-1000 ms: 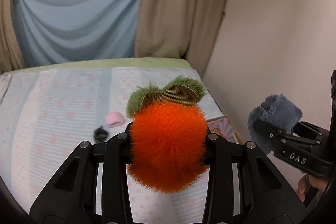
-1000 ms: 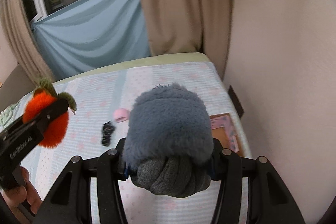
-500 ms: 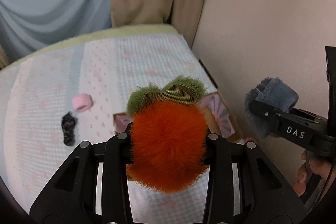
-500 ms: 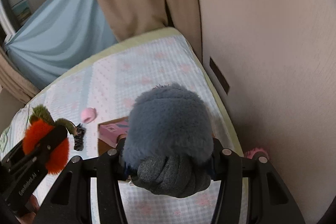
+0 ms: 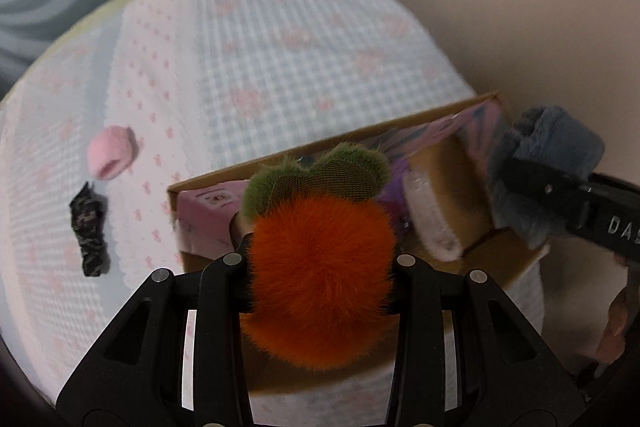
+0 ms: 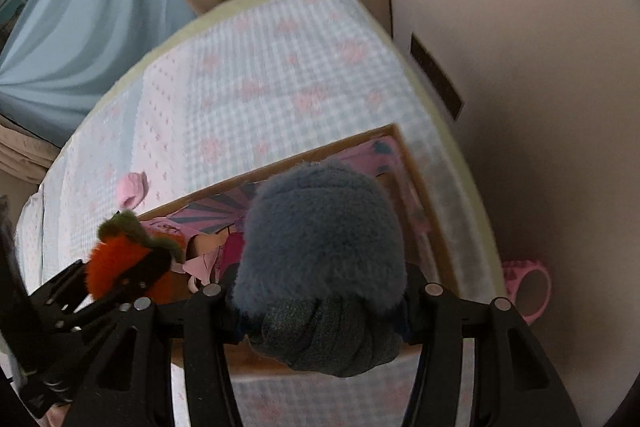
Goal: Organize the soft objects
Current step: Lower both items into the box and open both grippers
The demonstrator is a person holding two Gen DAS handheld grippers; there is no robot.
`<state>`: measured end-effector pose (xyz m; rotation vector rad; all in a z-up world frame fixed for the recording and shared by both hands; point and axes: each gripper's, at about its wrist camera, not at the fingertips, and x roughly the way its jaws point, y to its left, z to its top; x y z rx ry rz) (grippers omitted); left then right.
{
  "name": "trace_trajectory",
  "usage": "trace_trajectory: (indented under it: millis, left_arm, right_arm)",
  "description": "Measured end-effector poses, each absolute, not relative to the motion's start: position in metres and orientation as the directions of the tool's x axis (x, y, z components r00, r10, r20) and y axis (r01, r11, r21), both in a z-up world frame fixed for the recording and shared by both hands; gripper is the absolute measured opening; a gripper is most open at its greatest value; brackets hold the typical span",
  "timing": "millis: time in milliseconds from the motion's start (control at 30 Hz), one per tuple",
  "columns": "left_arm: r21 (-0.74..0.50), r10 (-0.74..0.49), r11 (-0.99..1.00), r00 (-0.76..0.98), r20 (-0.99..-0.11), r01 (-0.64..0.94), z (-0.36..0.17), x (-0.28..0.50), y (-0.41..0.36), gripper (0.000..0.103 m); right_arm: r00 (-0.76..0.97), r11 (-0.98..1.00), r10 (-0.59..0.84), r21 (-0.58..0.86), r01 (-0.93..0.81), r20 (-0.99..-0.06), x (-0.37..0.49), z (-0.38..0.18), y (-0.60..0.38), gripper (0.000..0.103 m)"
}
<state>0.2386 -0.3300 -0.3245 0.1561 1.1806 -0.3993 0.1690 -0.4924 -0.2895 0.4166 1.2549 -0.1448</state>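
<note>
Two grippers, both loaded. From my left wrist camera, the left gripper [image 5: 320, 263] is clamped on the orange plush carrot [image 5: 320, 267], held above the open cardboard box [image 5: 208, 183] on the bed [image 5: 280, 47]; a pink roll [image 5: 111, 151] and dark scrunchie [image 5: 90, 229] lie left of the box.

From my right wrist camera, the right gripper [image 6: 320, 295] grips the grey-blue plush [image 6: 320, 235] above that box [image 6: 416, 171].

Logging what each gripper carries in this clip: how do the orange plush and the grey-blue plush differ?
The orange plush is bright and long-haired with a green leafy top; the grey-blue plush is dull, short-piled, with a knit bundle beneath. The left gripper clamps the orange one, the right gripper the grey-blue one. Both hang over the cardboard box.
</note>
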Motion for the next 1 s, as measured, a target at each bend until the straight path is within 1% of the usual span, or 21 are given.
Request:
trace_trajectory:
  millis: [100,133,167,200,233,267,300,367,400,567,767,1000]
  left_arm:
    - [-0.082,-0.197,0.914,0.261,-0.945,0.397,-0.349,0.255,-0.329,0.033]
    - [-0.071,-0.183,0.912,0.248,-0.951,0.404,-0.355,0.258,-0.33,0.034]
    - [-0.059,-0.17,0.91,0.24,-0.956,0.41,-0.358,0.26,-0.33,0.037]
    - [-0.053,-0.163,0.907,0.231,-0.959,0.418,-0.362,0.263,-0.33,0.053]
    - [-0.072,-0.177,0.9,0.208,-0.962,0.431,-0.366,0.266,-0.33,0.086]
    - [-0.098,-0.2,0.892,0.191,-0.961,0.441,-0.368,0.267,-0.328,0.1]
    - [-0.114,-0.218,0.884,0.183,-0.959,0.453,-0.368,0.268,-0.328,0.103]
    - [-0.081,-0.191,0.881,0.194,-0.962,0.466,-0.367,0.267,-0.33,0.103]
    - [-0.06,-0.181,0.878,0.212,-0.96,0.475,-0.363,0.265,-0.33,0.103]
    - [-0.046,-0.165,0.866,0.198,-0.966,0.498,-0.362,0.258,-0.324,0.103]
    - [-0.06,-0.169,0.885,0.199,-0.965,0.462,-0.356,0.25,-0.309,0.103]
    - [-0.063,-0.185,0.898,0.242,-0.952,0.436,-0.328,0.236,-0.297,0.103]
  right_arm:
    - [0.275,0.915,0.115,0.21,0.345,-0.955,0.18,-0.304,-0.495,0.053]
    - [0.264,0.914,0.119,0.21,0.348,-0.957,0.183,-0.308,-0.495,0.054]
    - [0.247,0.91,0.125,0.21,0.356,-0.961,0.186,-0.314,-0.496,0.055]
    - [0.238,0.908,0.123,0.206,0.364,-0.963,0.189,-0.318,-0.497,0.058]
    - [0.236,0.908,0.117,0.2,0.368,-0.965,0.188,-0.317,-0.496,0.064]
    - [0.234,0.909,0.111,0.194,0.369,-0.966,0.19,-0.319,-0.495,0.073]
    - [0.245,0.909,0.104,0.192,0.37,-0.964,0.19,-0.319,-0.495,0.078]
    - [0.268,0.906,0.102,0.201,0.372,-0.958,0.191,-0.317,-0.495,0.103]
    - [0.279,0.906,0.102,0.205,0.37,-0.955,0.19,-0.314,-0.495,0.103]
    - [0.298,0.911,0.096,0.205,0.358,-0.95,0.187,-0.307,-0.493,0.103]
    - [0.314,0.913,0.091,0.205,0.353,-0.945,0.179,-0.298,-0.489,0.103]
    - [0.355,0.923,0.068,0.194,0.332,-0.933,0.164,-0.268,-0.479,0.103]
